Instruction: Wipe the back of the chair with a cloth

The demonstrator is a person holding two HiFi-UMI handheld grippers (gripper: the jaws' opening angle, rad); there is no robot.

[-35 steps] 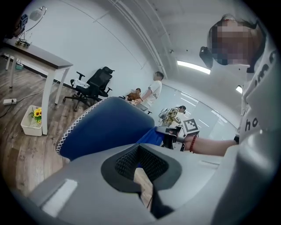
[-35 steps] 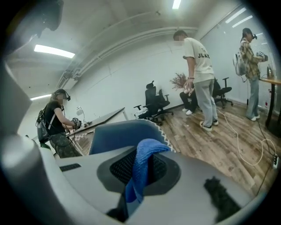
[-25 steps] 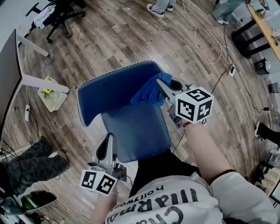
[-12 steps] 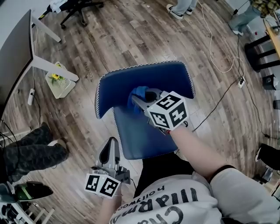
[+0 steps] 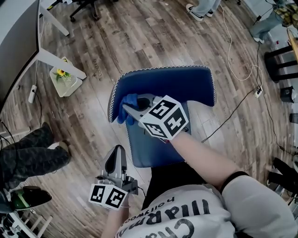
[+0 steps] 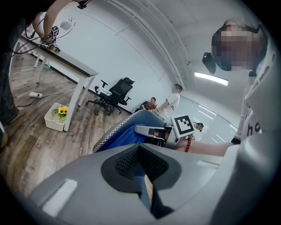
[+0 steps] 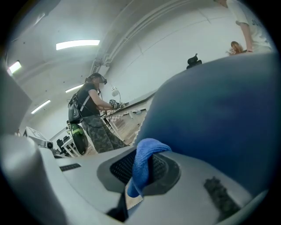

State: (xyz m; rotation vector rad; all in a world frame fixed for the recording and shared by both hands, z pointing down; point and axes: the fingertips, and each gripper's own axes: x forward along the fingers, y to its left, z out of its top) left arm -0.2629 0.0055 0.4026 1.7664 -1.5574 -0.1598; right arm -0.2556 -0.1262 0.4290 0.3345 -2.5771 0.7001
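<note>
A blue chair stands below me; its curved backrest (image 5: 186, 83) has a white stitched edge and its seat (image 5: 149, 151) lies nearer me. My right gripper (image 5: 131, 109) is shut on a blue cloth (image 5: 125, 103) and presses it against the inner face of the backrest at its left end. In the right gripper view the cloth (image 7: 142, 165) is bunched between the jaws and the backrest (image 7: 219, 114) fills the right side. My left gripper (image 5: 116, 152) is shut with nothing in it, and hangs low beside the seat's front left corner. In the left gripper view it (image 6: 140, 148) points toward the backrest (image 6: 125, 129).
A white basket with yellow flowers (image 5: 65, 79) sits by a white table leg (image 5: 51, 58) at the left. Cables (image 5: 233, 42) and a power strip (image 5: 257, 92) lie on the wooden floor at the right. A person's legs (image 5: 32, 153) are at the left, an office chair (image 5: 86, 7) at the top.
My right gripper has swept the cloth along the backrest from its right end to its left end. The left gripper has stayed low by the seat.
</note>
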